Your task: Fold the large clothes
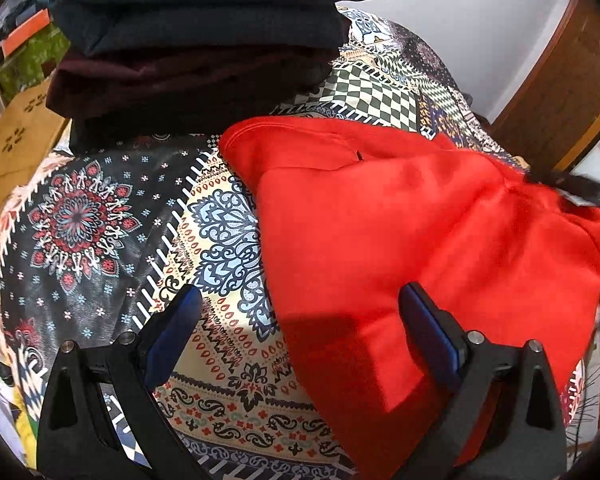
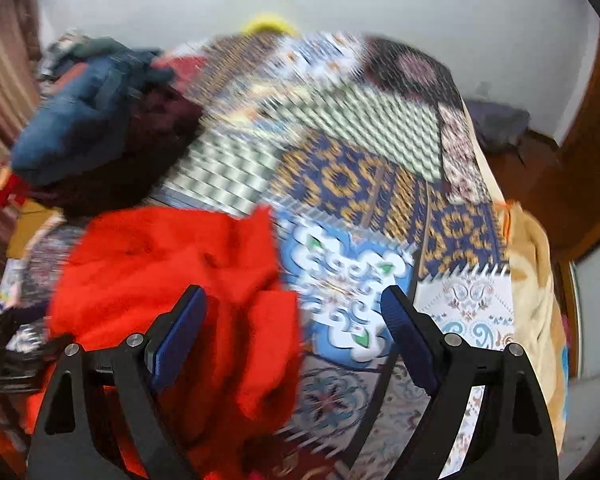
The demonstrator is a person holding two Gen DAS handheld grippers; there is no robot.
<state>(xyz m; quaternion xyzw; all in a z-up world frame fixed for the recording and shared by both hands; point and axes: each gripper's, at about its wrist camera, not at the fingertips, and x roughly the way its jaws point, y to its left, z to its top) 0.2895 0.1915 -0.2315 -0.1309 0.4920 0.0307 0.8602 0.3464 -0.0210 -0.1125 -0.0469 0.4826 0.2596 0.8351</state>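
A large red garment (image 1: 420, 232) lies crumpled on a patterned bedspread (image 1: 100, 220). My left gripper (image 1: 300, 304) hovers over its left edge with the jaws wide apart and nothing pinched; the right finger is above the red cloth, the left finger above the spread. The right wrist view is blurred by motion. There the same red garment (image 2: 172, 280) fills the lower left, and my right gripper (image 2: 294, 300) stands open over its right edge, holding nothing.
A stack of folded clothes, dark blue (image 1: 204, 8) over maroon (image 1: 172, 84), sits at the back left of the bed. Cardboard boxes (image 1: 16, 148) stand beside the bed at left. A wooden door frame (image 1: 560, 92) and white wall lie at right.
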